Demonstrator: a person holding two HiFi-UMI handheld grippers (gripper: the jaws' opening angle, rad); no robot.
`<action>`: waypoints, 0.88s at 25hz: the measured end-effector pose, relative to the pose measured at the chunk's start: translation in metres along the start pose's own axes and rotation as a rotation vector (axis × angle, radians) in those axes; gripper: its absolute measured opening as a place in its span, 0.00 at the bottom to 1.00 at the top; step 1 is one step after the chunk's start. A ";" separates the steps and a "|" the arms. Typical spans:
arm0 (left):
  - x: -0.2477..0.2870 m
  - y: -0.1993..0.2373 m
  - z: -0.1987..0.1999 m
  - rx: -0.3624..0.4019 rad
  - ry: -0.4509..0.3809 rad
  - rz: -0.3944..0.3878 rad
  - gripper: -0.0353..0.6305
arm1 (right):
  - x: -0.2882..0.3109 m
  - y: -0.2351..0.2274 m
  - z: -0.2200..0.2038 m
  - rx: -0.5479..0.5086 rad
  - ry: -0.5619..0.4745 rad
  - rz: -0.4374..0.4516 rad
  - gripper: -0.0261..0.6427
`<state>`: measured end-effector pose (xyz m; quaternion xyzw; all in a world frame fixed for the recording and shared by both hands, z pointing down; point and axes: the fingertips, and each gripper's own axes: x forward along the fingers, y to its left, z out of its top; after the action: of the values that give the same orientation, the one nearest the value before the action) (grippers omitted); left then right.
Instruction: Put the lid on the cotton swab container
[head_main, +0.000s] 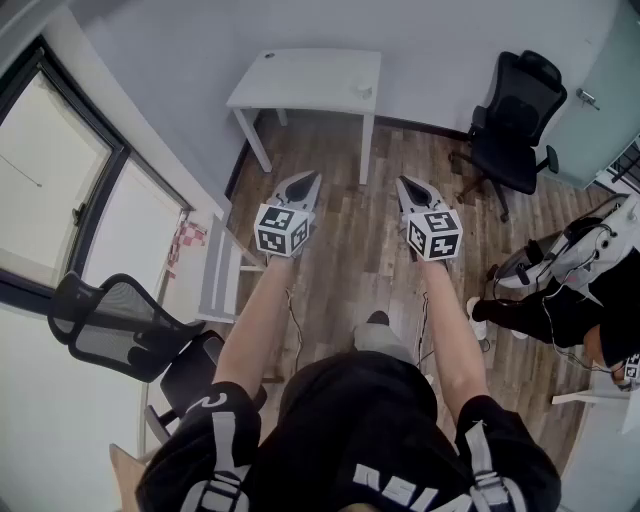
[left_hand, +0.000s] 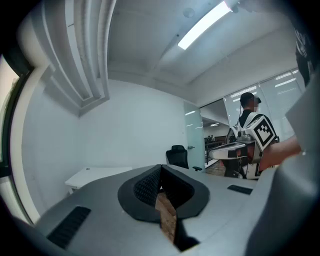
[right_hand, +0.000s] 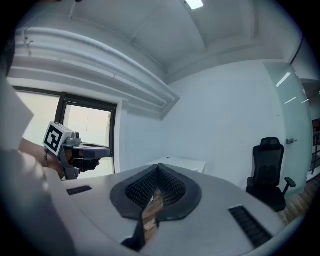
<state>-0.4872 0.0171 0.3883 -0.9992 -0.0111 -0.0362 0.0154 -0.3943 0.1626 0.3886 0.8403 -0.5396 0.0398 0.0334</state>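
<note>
I hold both grippers level in front of me over the wood floor, some way short of a white table (head_main: 300, 80) against the far wall. Near the table's right edge stands a small white object (head_main: 365, 91), too small to identify. A tiny dark thing (head_main: 268, 56) lies at its back left corner. My left gripper (head_main: 305, 181) is shut with nothing between its jaws, which meet in the left gripper view (left_hand: 161, 175). My right gripper (head_main: 409, 185) is likewise shut and empty (right_hand: 158, 173). The table (left_hand: 95, 175) shows low beyond the left jaws and also beyond the right ones (right_hand: 182, 163).
A black office chair (head_main: 515, 120) stands right of the table. Another mesh chair (head_main: 115, 320) and a white chair (head_main: 225, 270) are at my left by the window (head_main: 55, 190). Cables and equipment (head_main: 570, 260) lie on the floor at right. Another person (left_hand: 248, 112) stands in the background.
</note>
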 end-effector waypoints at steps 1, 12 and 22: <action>0.004 -0.001 0.000 0.000 0.000 -0.001 0.09 | 0.001 -0.004 0.000 0.002 -0.003 -0.003 0.06; 0.065 0.002 -0.003 0.010 0.022 -0.010 0.09 | 0.031 -0.063 -0.003 0.000 -0.011 -0.005 0.06; 0.134 0.020 0.007 -0.001 0.034 0.029 0.09 | 0.072 -0.130 0.008 0.008 -0.008 0.030 0.06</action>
<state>-0.3524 0.0004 0.3910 -0.9985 0.0039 -0.0531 0.0157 -0.2459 0.1513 0.3865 0.8325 -0.5519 0.0391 0.0274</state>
